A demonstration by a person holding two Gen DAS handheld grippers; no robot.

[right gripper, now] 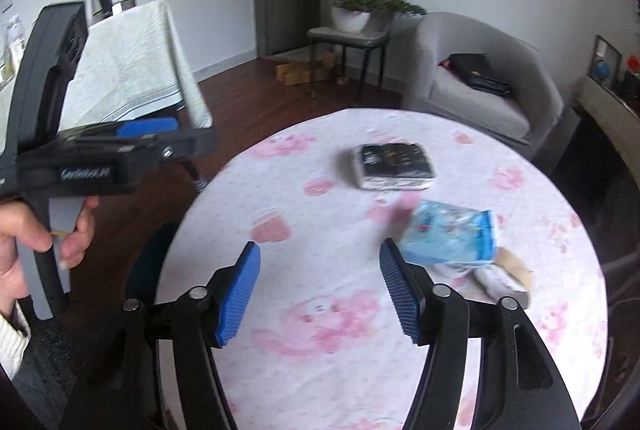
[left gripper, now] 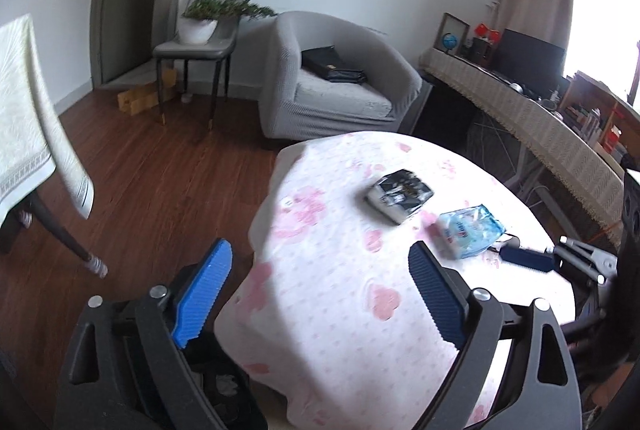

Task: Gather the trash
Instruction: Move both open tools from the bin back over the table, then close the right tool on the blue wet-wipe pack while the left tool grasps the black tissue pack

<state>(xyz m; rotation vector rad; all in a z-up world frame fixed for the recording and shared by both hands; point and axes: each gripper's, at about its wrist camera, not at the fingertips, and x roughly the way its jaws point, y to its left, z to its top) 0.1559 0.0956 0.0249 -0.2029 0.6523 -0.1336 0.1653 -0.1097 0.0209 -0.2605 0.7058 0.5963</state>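
A round table with a white and pink flowered cloth holds the trash. A black and white crumpled packet lies near the middle. A light blue wrapper lies to its right, with crumpled white and brown paper beside it. My left gripper is open and empty, over the table's left edge. My right gripper is open and empty, above the table just short of the blue wrapper. The left gripper's body shows at the left, held by a hand.
A grey armchair with a black bag stands behind the table. A chair with a potted plant is by the door. A cloth-covered table with a kettle is at the left. A long sideboard runs along the right.
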